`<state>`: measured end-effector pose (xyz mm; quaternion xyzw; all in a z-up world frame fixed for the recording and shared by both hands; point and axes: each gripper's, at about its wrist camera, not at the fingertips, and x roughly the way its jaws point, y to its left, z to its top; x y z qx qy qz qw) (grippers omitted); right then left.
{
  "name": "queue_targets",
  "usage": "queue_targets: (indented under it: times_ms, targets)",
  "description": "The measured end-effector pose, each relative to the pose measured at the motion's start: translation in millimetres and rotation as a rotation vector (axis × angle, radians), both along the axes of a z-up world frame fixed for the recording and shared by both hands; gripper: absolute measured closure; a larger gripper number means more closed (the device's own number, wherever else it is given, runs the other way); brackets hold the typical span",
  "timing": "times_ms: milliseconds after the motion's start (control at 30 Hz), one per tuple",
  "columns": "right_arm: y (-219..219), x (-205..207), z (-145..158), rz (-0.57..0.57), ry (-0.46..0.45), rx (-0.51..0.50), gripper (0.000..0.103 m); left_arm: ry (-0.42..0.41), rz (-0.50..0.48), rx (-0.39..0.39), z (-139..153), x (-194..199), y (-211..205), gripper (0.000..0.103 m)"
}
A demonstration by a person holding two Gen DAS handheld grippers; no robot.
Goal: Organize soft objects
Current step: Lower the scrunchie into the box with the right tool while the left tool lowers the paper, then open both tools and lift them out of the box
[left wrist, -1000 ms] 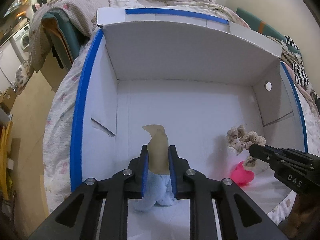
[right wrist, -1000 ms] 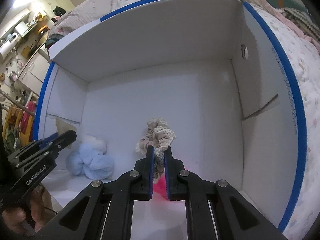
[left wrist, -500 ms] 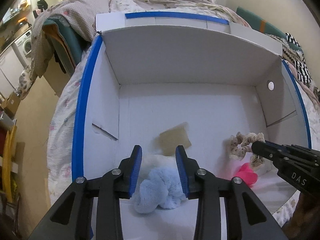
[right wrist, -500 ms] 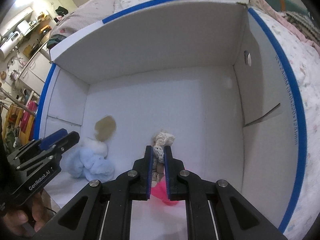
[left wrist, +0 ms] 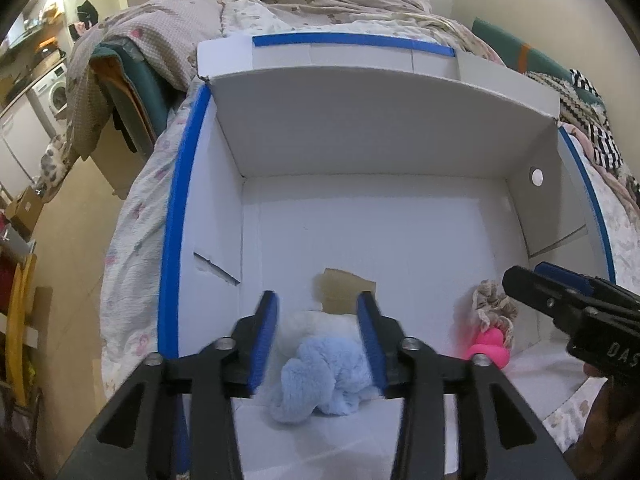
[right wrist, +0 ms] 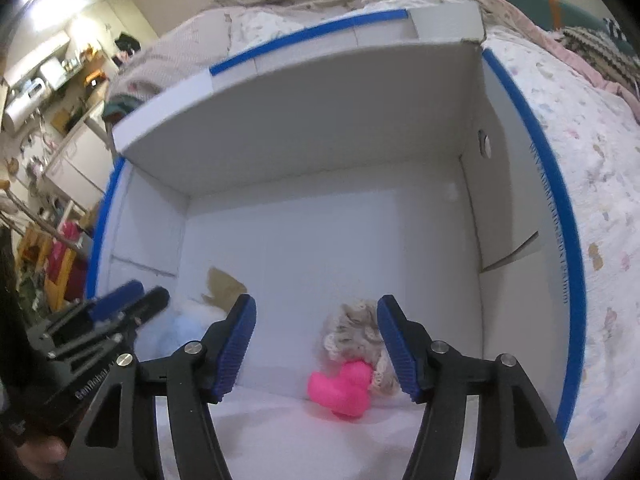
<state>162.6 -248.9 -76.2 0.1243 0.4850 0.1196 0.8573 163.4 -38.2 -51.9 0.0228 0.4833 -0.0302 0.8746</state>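
Grippers spread above soft things in a white box (left wrist: 360, 152)

Left gripper (left wrist: 318, 332) gapes over the blue plush (left wrist: 324, 376); right gripper (right wrist: 316, 344) gapes, empty, over scrunchie (right wrist: 356, 332) and pink duck (right wrist: 340, 388).

We hold our left gripper (left wrist: 317, 336) level with its 2 blue-padded fingers (left wrist: 265, 336) spread wide, gripping nothing. Our right gripper (right wrist: 317, 344) sits beside it, its jaws parted just as wide and bare. Both point forward, the 2 tools near each other, not touching.

White box (left wrist: 400, 152) on the bed (right wrist: 592, 184) holds plush (left wrist: 324, 376), scrunchie (right wrist: 360, 332), duck (right wrist: 340, 388).
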Motion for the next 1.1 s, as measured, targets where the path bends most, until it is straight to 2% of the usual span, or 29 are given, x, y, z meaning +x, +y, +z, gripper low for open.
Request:
queue_targets:
  times_ms: [33, 100, 133, 267, 367, 500, 767, 933, 1100]
  targets:
    - [-1, -1, 2, -0.009, -0.008, 0.007, 0.024, -0.004, 0.004, -0.001, 2, -1, 0, 0.054]
    - [-4, -3, 7, -0.036, -0.031, 0.006, 0.001, -0.024, 0.01, -0.003, 6, -3, 1, 0.053]
    - [-5, -4, 10, -0.044, -0.044, 0.012, 0.0, -0.029, 0.008, -0.002, 8, -4, 1, 0.052]
    - [-10, -7, 18, -0.085, -0.09, 0.008, 0.0, -0.025, 0.004, 0.006, 9, -5, 0, 0.051]
    - [-11, -7, 23, -0.114, -0.131, -0.013, 0.0, -0.02, 0.013, -0.004, 12, -6, 2, 0.042]
    - [-13, -9, 27, -0.134, -0.183, -0.021, 0.0, -0.036, 0.026, 0.01, 17, -8, 4, 0.042]
    - [-13, -18, 29, -0.129, -0.184, 0.001, 0.0, -0.026, 0.078, -0.043, 22, -14, 14, 0.042]
    - [-10, -28, 36, -0.114, -0.202, -0.022, 0.0, -0.023, 0.083, -0.009, 24, -21, 16, 0.042]
    - [-12, -35, 40, -0.126, -0.194, -0.028, 0.0, -0.049, 0.073, -0.022, 31, -31, 19, 0.042]
